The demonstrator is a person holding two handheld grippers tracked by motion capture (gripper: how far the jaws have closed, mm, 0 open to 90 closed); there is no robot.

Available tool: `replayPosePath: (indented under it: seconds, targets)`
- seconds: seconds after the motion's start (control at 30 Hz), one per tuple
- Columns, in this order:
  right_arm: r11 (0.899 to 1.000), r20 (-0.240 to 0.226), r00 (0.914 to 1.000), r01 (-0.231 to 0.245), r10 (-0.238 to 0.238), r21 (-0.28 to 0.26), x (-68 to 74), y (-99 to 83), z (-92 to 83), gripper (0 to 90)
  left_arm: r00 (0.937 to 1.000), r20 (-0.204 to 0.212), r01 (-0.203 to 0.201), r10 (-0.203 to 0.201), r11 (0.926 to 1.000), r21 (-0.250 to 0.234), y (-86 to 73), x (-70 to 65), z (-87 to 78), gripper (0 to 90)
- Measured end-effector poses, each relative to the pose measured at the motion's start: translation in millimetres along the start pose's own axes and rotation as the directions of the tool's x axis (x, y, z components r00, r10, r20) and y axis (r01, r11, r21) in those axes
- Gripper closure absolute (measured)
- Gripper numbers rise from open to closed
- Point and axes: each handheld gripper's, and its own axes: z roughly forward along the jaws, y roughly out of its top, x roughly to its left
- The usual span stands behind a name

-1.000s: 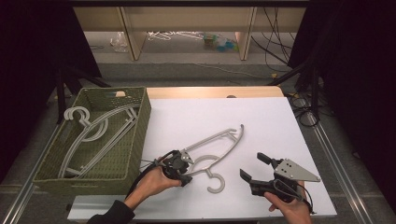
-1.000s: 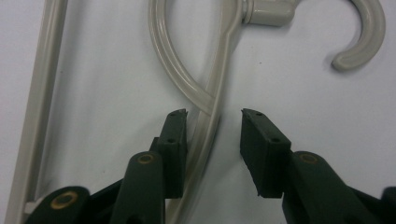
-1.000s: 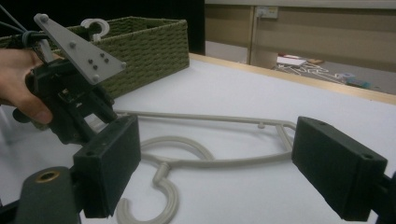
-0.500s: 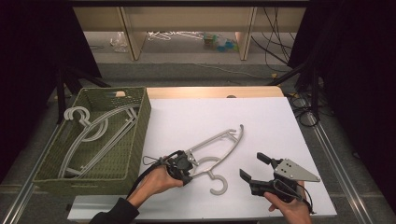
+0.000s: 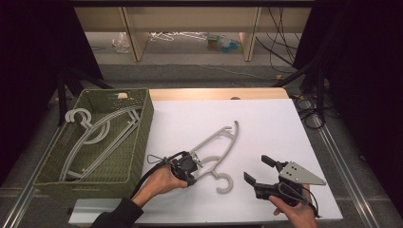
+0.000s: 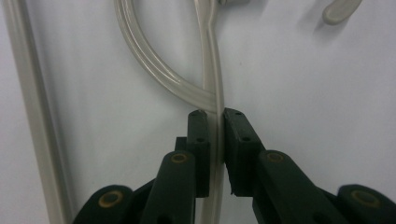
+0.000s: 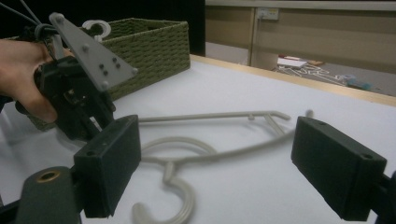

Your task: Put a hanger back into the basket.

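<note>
My left hand-held gripper (image 5: pixel 190 166) just finished closing, now pinching the grey hanger (image 5: pixel 219 145) by its thin bar; hanger lies flat on the white bench (image 5: pixel 266 123), right of the green basket (image 5: pixel 142 137); right hand-held gripper (image 5: pixel 259 171) spread wide, holding nothing, near-right.

Own tool (image 7: pixel 217 161) jaws wide apart, grey hanger (image 7: pixel 210 154) on white table (image 7: pixel 261 93), left tool (image 7: pixel 74 100), wicker basket (image 7: pixel 149 42)
</note>
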Motion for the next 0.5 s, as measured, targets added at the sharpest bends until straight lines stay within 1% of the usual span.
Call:
replayPosePath:
  seconds: [0.03,0.07,0.1,0.13,0.17,0.2,0.23,0.27,0.3,0.37,0.4,0.43,0.47,0.5]
  targets:
    - [1.0,0.006,1.0,0.003,-0.003,0.004,-0.2,-0.1,-0.4,16.7,0.9995,0.014,0.029,-0.028,0.9981,-0.055,-0.3,2.0,-2.9,81.1]
    - [1.0,0.005,1.0,0.001,-0.001,0.003,-0.3,-0.1,-0.6,16.7,0.9995,0.014,0.029,-0.028,0.9981,-0.055,-0.3,2.0,-2.9,81.2]
    - [1.0,-0.005,1.0,-0.003,0.003,-0.005,-0.5,-0.1,-0.2,16.7,0.9978,0.041,0.055,-0.052,0.9943,-0.091,-1.8,4.0,-7.7,81.1]
    - [1.0,-0.003,1.0,-0.003,0.003,-0.005,-0.7,0.0,-0.2,16.7,0.9973,0.048,0.06,-0.055,0.9928,-0.104,-2.2,5.3,-9.9,81.1]
    - [1.0,-0.003,1.0,-0.003,0.003,-0.005,-0.7,0.0,-0.2,16.7,0.9973,0.048,0.06,-0.055,0.9928,-0.104,-2.2,5.3,-9.9,81.1]
    - [1.0,0.002,1.0,0.0,0.0,0.001,-0.9,0.0,-0.8,16.7,0.9919,0.077,0.111,-0.101,0.9837,-0.142,-3.3,4.2,-12.4,81.1]
    - [1.0,0.003,1.0,0.0,0.0,0.003,-0.9,-0.3,-1.0,16.7,0.9937,0.075,0.095,-0.084,0.9827,-0.159,-3.4,6.1,-14.0,81.2]
    - [1.0,0.007,1.0,0.002,-0.002,0.001,-1.0,-0.1,-1.1,16.7,0.994,0.078,0.089,-0.077,0.9813,-0.171,-4.7,9.6,-19.4,81.2]
    - [1.0,0.003,1.0,0.0,0.0,0.012,-1.1,0.3,-1.8,16.7,0.994,0.078,0.089,-0.077,0.9813,-0.171,-4.7,9.6,-19.4,81.2]
    - [1.0,0.001,1.0,0.001,-0.001,0.003,-0.9,-0.3,-0.7,16.7,0.9924,0.094,0.096,-0.08,0.9785,-0.182,-7.4,12.7,-25.1,81.2]
    - [1.0,-0.01,0.9999,-0.006,0.006,0.004,-0.4,-0.7,-0.1,16.7,0.9924,0.094,0.096,-0.08,0.9785,-0.182,-7.4,12.7,-25.1,81.2]
    - [1.0,-0.01,0.9999,-0.006,0.006,0.004,-0.4,-0.7,-0.1,16.7,0.9921,0.094,0.1,-0.084,0.977,-0.188,-8.3,12.8,-26.3,81.2]
    - [1.0,-0.004,1.0,-0.001,0.001,0.017,0.0,-0.9,0.3,16.7,0.9923,0.094,0.098,-0.081,0.9764,-0.192,-9.7,12.9,-28.9,81.2]
    - [1.0,-0.023,0.9997,-0.009,0.01,0.014,0.5,-1.7,1.8,16.7,0.9923,0.094,0.098,-0.081,0.9764,-0.192,-9.7,12.9,-28.9,81.3]
